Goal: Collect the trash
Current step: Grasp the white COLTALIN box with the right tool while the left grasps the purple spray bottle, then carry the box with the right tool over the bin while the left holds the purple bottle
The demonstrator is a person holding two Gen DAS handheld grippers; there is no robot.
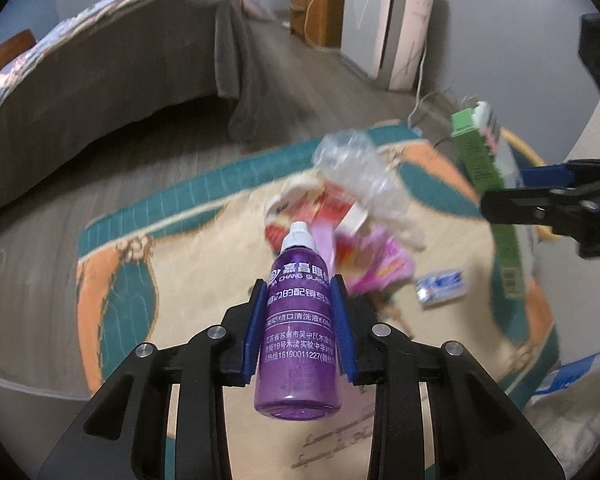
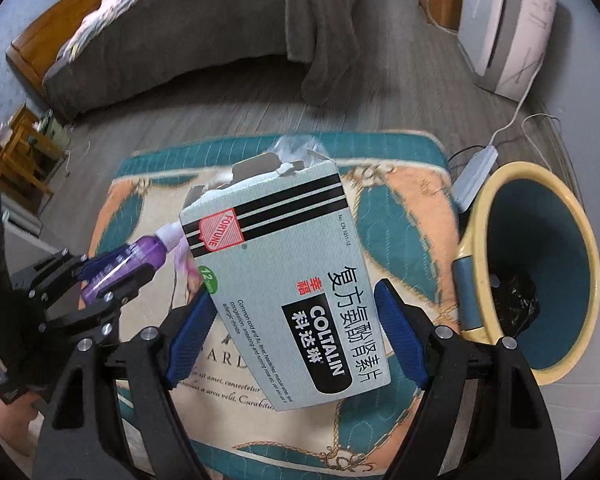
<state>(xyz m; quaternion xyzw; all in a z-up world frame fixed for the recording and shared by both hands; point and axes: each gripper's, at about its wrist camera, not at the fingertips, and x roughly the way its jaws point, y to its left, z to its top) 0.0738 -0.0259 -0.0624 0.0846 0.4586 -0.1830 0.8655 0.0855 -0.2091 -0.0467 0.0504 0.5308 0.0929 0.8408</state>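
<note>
Purple bottle (image 1: 298, 320): clamped upright between the blue pads of my left tool (image 1: 299, 322), jaws part-closed on its sides, white cap pointing away from me, lifted clear of the mat (image 1: 140, 280).

Medicine box (image 2: 288, 292): gripped across its width by my right tool (image 2: 296, 332), jaws wide and pressed on both edges, torn top end away from me, held above the mat and just beside the bin.

Bin (image 2: 580, 240): yellow rim, teal inside, stands at the mat's right edge. Contents: one dark crumpled lump at the bottom; nothing else visible.

Left on the mat, per left wrist view:
- clear plastic bag (image 1: 360, 176), crumpled;
- red-and-white carton (image 1: 320, 208) under it;
- pink wrapper (image 1: 380, 264), touching the carton;
- small blue-and-white packet (image 1: 440, 284), apart from the pile.
This view is blurred; finer detail not readable.

Status, my judgement: two items in hand, neither binned yet; at least four more to fetch. Task early. Box is closest to the bin and likely goes in first.
</note>
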